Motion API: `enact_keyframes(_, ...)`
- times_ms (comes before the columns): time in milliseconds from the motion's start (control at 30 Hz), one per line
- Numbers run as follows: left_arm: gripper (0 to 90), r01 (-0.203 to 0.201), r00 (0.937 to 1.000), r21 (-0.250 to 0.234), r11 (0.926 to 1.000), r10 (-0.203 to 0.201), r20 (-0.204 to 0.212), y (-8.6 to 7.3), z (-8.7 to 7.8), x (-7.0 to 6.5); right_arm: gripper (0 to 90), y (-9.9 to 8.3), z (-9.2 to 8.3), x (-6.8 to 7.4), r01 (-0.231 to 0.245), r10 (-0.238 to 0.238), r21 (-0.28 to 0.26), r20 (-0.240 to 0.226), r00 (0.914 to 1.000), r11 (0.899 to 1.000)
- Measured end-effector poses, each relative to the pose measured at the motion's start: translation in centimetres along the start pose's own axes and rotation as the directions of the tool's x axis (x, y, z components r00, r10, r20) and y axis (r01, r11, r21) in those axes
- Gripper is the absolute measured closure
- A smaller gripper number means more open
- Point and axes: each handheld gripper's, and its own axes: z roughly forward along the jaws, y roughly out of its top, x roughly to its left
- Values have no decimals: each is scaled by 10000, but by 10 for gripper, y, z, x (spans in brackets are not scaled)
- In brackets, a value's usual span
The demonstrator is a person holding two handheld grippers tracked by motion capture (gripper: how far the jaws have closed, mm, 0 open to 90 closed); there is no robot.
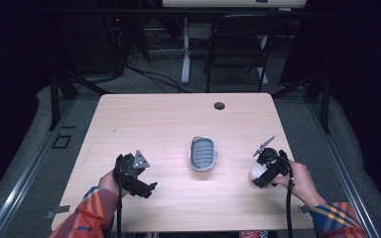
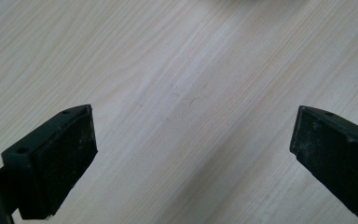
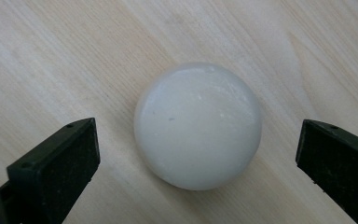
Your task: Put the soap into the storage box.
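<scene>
Right hand-held gripper is spread wide around a white ball on the counter, jaws clear of it on both sides. Ball sits well right of the grey soap dish mid-counter. Left hand-held gripper, left of the dish, is wide open over bare wood, holding nothing.

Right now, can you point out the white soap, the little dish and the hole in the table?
white soap (image 3: 198, 126), right gripper view, its rounded top.
dish (image 1: 202, 166), high view, its near rim.
table hole (image 1: 220, 105), high view, its dark centre.
</scene>
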Motion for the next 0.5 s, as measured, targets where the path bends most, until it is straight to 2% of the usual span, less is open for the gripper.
enact_keyframes(67, 4, -6, 10000, 4, 10000, 6, -7, 0, 0, 0, 0, 0, 4, 0, -188, 187, -45, -89, 9998, 9998)
enact_keyframes(100, 4, -9, 10000, 0, 10000, 9, -7, 0, 0, 0, 0, 2, 4, -1, -72, 75, 154, -149, 9999, 9999)
enact_keyframes(200, 3, -8, 10000, -2, 10000, 8, -12, 0, 0, 0, 0, 4, 8, -2, -135, 138, 242, -103, 9999, 9996)
enact_keyframes(233, 3, -10, 10000, -8, 10000, 10, -16, 0, 0, 0, 0, 5, 7, -3, -59, 62, 477, -52, 10000, 9988)
enact_keyframes(300, 4, -29, 10000, 2, 10000, 29, -6, 0, 0, 0, 0, 6, 11, -3, -133, 139, 422, -140, 9998, 9990)
enact_keyframes(400, 4, -58, 10000, 7, 10000, 58, -27, 0, 0, -1, 0, 9, 11, -3, 74, -64, 785, -128, 9999, 9969)
enact_keyframes(500, 4, -53, 10000, 10, 10000, 53, -22, 0, 0, -1, 21, 9, 15, -2, -150, 161, 599, -194, 9997, 9981)
